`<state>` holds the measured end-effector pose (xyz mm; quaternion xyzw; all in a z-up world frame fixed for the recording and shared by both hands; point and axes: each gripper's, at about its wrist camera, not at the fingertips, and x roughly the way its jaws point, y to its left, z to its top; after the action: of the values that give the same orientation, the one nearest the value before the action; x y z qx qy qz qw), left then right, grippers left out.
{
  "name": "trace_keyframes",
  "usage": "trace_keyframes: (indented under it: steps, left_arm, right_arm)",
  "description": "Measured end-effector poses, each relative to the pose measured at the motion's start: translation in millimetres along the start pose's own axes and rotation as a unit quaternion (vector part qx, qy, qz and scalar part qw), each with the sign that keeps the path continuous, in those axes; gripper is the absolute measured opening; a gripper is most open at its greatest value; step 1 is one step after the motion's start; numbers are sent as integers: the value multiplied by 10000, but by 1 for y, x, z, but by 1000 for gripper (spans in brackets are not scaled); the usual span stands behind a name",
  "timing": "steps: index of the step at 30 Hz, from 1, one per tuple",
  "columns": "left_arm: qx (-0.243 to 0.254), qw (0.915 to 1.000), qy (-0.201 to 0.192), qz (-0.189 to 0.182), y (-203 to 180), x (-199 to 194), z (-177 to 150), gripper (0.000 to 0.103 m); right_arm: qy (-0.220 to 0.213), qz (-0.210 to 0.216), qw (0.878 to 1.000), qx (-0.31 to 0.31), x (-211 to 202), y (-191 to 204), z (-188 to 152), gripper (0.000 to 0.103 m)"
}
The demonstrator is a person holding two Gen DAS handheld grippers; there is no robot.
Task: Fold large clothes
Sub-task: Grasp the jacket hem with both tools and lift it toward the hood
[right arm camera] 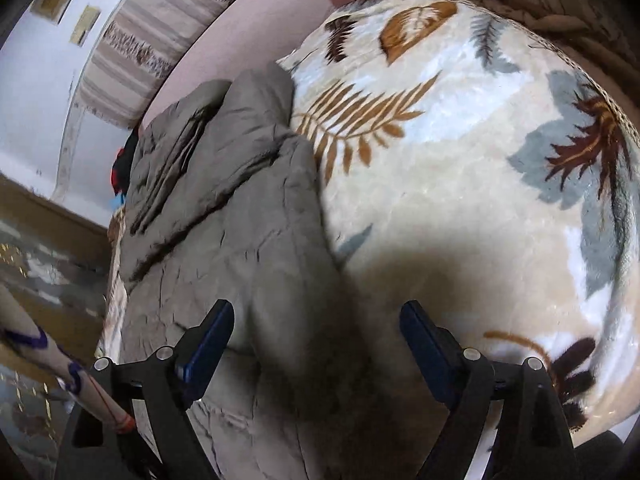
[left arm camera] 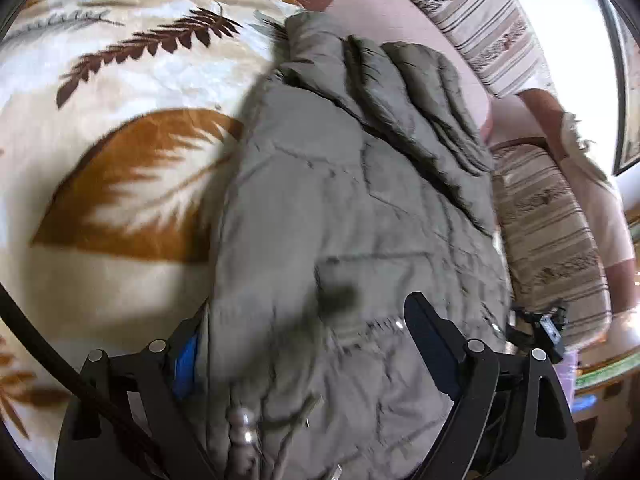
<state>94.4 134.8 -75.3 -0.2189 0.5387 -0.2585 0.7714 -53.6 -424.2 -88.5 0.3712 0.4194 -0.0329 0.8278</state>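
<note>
A grey-green quilted jacket [left arm camera: 340, 200] lies on a cream blanket with leaf prints [left arm camera: 120, 184]. One part of it is folded over the upper right. In the left wrist view my left gripper [left arm camera: 304, 344] is spread wide, and jacket fabric bulges between its fingers and covers part of the left finger. In the right wrist view the jacket [right arm camera: 240, 220] lies at the left of the blanket [right arm camera: 460, 200]. My right gripper [right arm camera: 316, 340] is open just above the jacket's right edge, holding nothing.
A pink sheet [left arm camera: 380, 8] and striped cushions [left arm camera: 480, 12] lie beyond the jacket. A person in a light top [left arm camera: 592, 184] is at the right edge of the left wrist view. A floor with a patterned rug [right arm camera: 36, 272] shows at the left in the right wrist view.
</note>
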Motion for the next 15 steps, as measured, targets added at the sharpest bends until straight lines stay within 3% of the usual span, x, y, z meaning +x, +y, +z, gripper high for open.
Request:
trace_keyframes:
  steps: [3, 8, 15]
  left_arm:
    - [-46, 9993, -85, -367, 2, -12, -12, 87]
    - [-360, 9940, -169, -1018, 16, -27, -32, 87]
    - [-436, 9866, -117, -1569, 23, -33, -63, 87]
  right_arm:
    - [391, 498, 9980, 23, 4, 5, -13, 83]
    - [633, 654, 9958, -22, 2, 7, -36, 83]
    - [1007, 1175, 9878, 194, -1, -4, -61, 81]
